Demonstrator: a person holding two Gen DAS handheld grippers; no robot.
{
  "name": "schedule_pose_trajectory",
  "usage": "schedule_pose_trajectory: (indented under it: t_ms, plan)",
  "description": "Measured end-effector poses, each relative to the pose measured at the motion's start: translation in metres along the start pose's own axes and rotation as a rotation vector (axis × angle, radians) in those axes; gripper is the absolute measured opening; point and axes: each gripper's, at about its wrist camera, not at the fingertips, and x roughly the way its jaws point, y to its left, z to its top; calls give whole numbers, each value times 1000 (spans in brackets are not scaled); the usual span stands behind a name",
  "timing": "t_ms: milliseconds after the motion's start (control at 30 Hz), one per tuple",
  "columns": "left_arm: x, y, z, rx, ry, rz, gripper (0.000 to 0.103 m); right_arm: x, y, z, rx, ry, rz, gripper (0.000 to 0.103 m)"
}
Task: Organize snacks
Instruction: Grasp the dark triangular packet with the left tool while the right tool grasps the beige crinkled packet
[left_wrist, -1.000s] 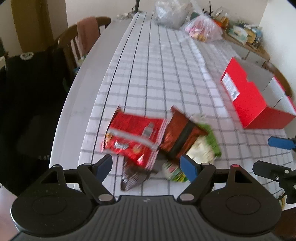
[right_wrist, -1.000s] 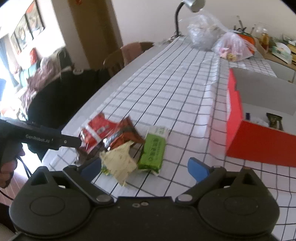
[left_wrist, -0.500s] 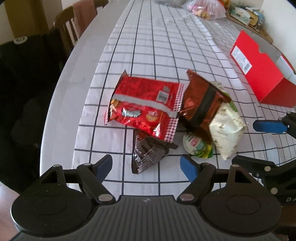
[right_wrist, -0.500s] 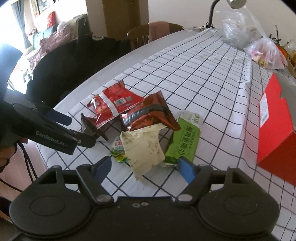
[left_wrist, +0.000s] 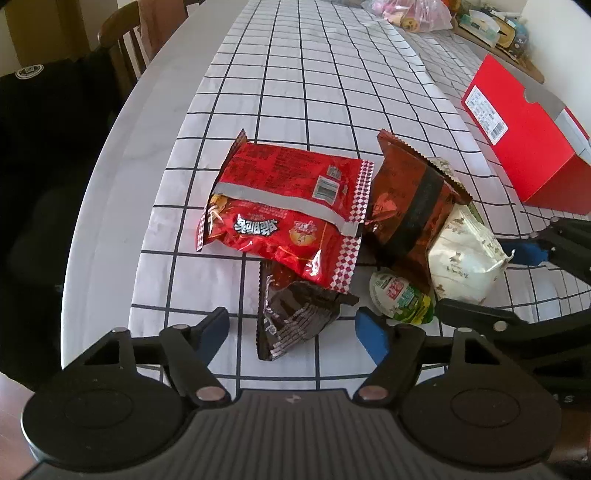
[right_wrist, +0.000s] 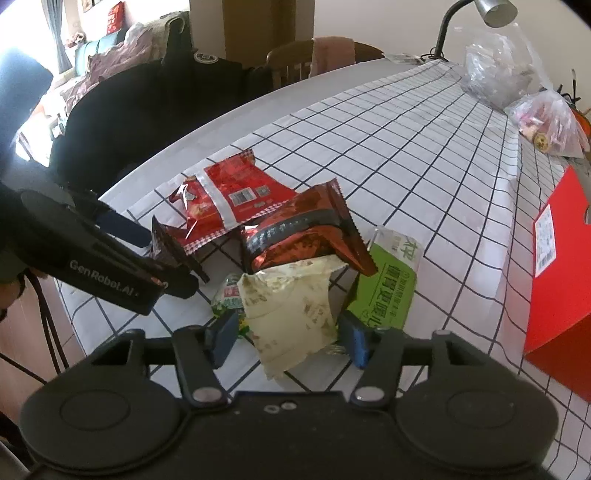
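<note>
Snack packets lie heaped on the checked cloth (left_wrist: 332, 74) of the bench (left_wrist: 122, 177), near its curved edge. Farthest left in the left wrist view, the left claw (left_wrist: 295, 325) is spread, its jaws having just been closing, with a dark brown wrapper (left_wrist: 291, 317) between the blue pads and neither pad pressing on it. A red chip bag (left_wrist: 284, 206) overlaps that wrapper's far end. Next comes a copper-brown packet (left_wrist: 413, 206), leaning over a small green-and-white sweet (left_wrist: 402, 295) and a cream packet (left_wrist: 465, 258). In the right wrist view, the right claw (right_wrist: 288, 336) sits astride the cream packet (right_wrist: 291, 314), jaws just having been closing; whether the pads already squeeze it I cannot tell. A green bar (right_wrist: 388, 284) lies just beside it. Well apart at far right stands the red box (right_wrist: 557, 258).
</note>
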Motion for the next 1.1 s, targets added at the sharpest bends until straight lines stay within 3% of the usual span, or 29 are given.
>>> schedule_pose_trajectory:
  t_ms: [367,600,1100]
  plan:
    - [-2,-2,0,23,-4,13,38,-6,-6,-3,51,-27,-4,37]
    - [-5,0,-2,12,-15,16,25,-16,-9,-10,100,-49,1,32]
    - [-23,2,-15,-75,-17,1,13,-61,-25,-27,225,-112,22,31]
